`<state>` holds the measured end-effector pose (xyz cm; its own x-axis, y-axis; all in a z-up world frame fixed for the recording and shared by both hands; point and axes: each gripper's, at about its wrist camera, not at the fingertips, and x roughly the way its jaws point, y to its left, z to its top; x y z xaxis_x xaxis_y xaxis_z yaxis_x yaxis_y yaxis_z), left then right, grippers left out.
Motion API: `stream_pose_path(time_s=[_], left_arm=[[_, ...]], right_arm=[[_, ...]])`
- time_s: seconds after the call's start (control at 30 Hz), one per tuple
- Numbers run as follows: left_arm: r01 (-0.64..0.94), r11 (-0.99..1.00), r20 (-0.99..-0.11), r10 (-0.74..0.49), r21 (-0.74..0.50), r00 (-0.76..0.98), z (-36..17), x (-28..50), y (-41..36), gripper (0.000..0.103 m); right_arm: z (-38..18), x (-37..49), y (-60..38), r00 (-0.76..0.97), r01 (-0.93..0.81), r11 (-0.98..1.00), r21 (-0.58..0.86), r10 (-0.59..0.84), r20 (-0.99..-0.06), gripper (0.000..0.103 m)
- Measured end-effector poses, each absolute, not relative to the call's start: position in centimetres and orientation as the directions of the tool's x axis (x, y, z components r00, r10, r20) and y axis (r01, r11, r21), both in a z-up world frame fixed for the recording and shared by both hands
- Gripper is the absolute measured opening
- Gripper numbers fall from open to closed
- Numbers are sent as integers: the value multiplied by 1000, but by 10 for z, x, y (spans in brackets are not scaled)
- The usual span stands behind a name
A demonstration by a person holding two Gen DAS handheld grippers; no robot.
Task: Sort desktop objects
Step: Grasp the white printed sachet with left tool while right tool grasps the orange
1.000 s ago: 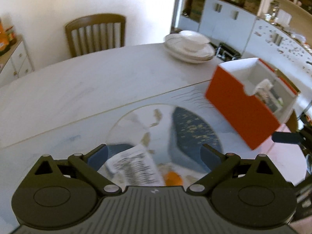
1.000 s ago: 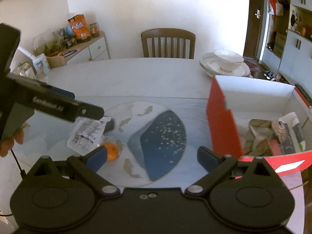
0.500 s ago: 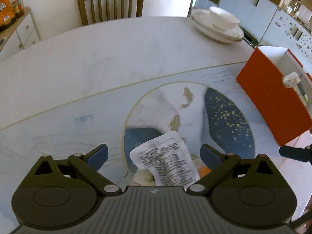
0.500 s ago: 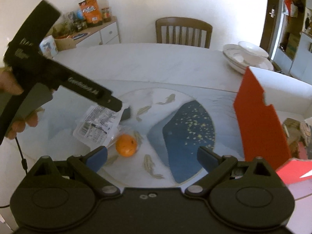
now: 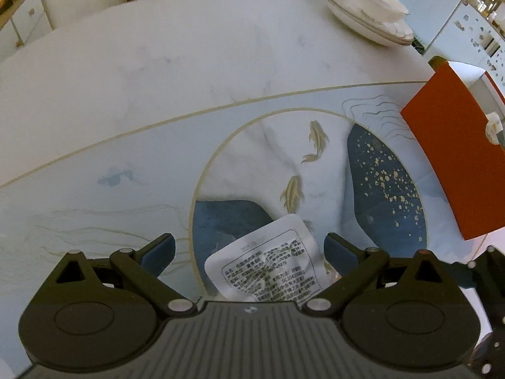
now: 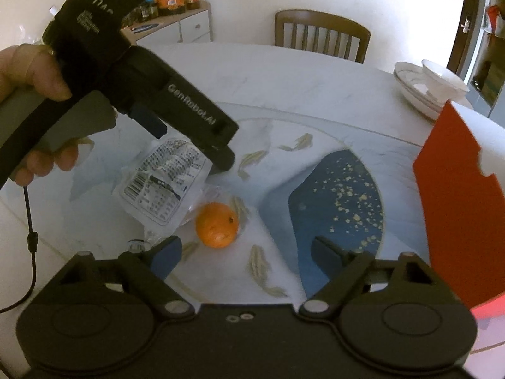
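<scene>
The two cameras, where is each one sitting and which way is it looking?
Left wrist: sits on the left tongs, looking down and forward at the white packet between the open fingers, with the red box to the right; only the tongs' own black body shows.
Right wrist: sits on the right tongs, looking across the table toward the chair, with the orange ahead; the left tongs and the hand holding them show.
Shared: packet, red box, stacked dishes, fish-painted table.

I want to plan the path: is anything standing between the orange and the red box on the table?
Nothing visible does. Between the orange and the red box lies only bare printed tabletop; the white packet lies on the orange's other side.
</scene>
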<state>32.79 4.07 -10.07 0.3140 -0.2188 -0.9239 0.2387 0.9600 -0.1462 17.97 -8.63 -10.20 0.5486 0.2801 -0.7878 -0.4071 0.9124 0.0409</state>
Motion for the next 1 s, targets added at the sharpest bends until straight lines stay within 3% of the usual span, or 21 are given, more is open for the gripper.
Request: stream_pose_path(time_s=[0.3,0.63,1.0], left_arm=[[235,956,-920,-245,-176,307,-107,333,43,100],[229,946,-904,-293,-228,310,-105,333,48,75],[244,931,-892,-337,-270,301,-98,332,54,69]], right_arm=[[-116,194,-76,510,-430,901,64,301,-806,75],[-121,203,-73,483,-431,896,108,330,-811,57],[-120,208,-69,468,-439,890,124,345,-814,45]])
